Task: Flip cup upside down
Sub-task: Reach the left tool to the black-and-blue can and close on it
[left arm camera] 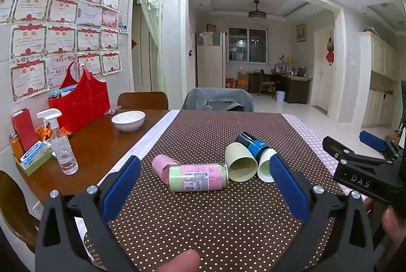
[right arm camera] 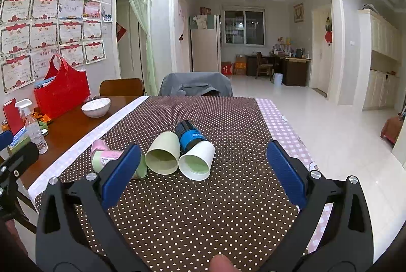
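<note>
Several cups and containers lie on their sides on the brown dotted cloth (left arm camera: 203,216). A pale green cup (left arm camera: 240,163) (right arm camera: 163,154) and a white paper cup (left arm camera: 265,165) (right arm camera: 196,160) lie side by side, mouths toward me. Behind them lies a black and blue bottle (left arm camera: 252,142) (right arm camera: 189,135). To the left lie a pink cup (left arm camera: 162,166) and a pink-and-green labelled jar (left arm camera: 198,176) (right arm camera: 111,157). My left gripper (left arm camera: 204,183) is open and empty, short of the jar. My right gripper (right arm camera: 203,170) is open and empty, short of the two cups; it also shows in the left wrist view (left arm camera: 365,165).
A white bowl (left arm camera: 128,120) (right arm camera: 96,107), a red bag (left arm camera: 78,99), a spray bottle (left arm camera: 62,145) and a tissue tray (left arm camera: 34,157) stand on the bare wood at the left. Chairs (left arm camera: 218,99) stand at the table's far end. The table's right edge drops to tiled floor.
</note>
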Available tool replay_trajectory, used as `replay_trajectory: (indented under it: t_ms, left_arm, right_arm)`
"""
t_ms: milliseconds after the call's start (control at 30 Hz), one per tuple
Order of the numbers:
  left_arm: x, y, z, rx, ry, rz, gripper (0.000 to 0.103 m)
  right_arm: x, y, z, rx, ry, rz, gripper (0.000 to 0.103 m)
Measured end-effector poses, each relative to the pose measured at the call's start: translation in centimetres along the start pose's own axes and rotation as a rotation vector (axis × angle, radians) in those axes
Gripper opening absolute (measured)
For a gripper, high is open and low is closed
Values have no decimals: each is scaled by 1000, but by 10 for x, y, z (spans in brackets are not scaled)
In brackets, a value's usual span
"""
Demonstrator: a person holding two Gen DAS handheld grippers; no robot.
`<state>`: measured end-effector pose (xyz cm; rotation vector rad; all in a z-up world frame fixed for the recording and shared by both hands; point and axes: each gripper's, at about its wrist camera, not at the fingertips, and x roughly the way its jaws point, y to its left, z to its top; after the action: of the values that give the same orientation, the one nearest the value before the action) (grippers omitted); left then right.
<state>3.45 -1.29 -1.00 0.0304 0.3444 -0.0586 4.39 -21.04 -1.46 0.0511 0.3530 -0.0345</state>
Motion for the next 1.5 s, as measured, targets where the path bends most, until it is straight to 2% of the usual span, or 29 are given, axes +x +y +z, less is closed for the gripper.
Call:
replay_trajectory:
  t_ms: [267, 633, 900, 1200, 1333, 1500]
  left_arm:
    - [49, -23, 8, 38, 86, -39, 99]
    - [141, -50, 23, 46, 336, -70, 99]
    - [218, -73, 38, 50, 496, -93, 99]
    - [307, -91, 52, 34, 630, -127, 99]
    - [342, -103, 50, 35, 698, -160, 99]
    - [387, -111, 41, 35, 777, -161, 99]
  right_arm:
    - [44, -11, 2, -18, 87, 18, 97]
    - [119, -60, 16, 45, 230, 11, 97]
    - [184, -78, 26, 66, 334, 30, 97]
    - [239, -92, 26, 88, 425, 32, 97]
    - [260, -102, 23, 112, 456, 23, 97]
    - [274, -111, 21, 139, 478, 20, 97]
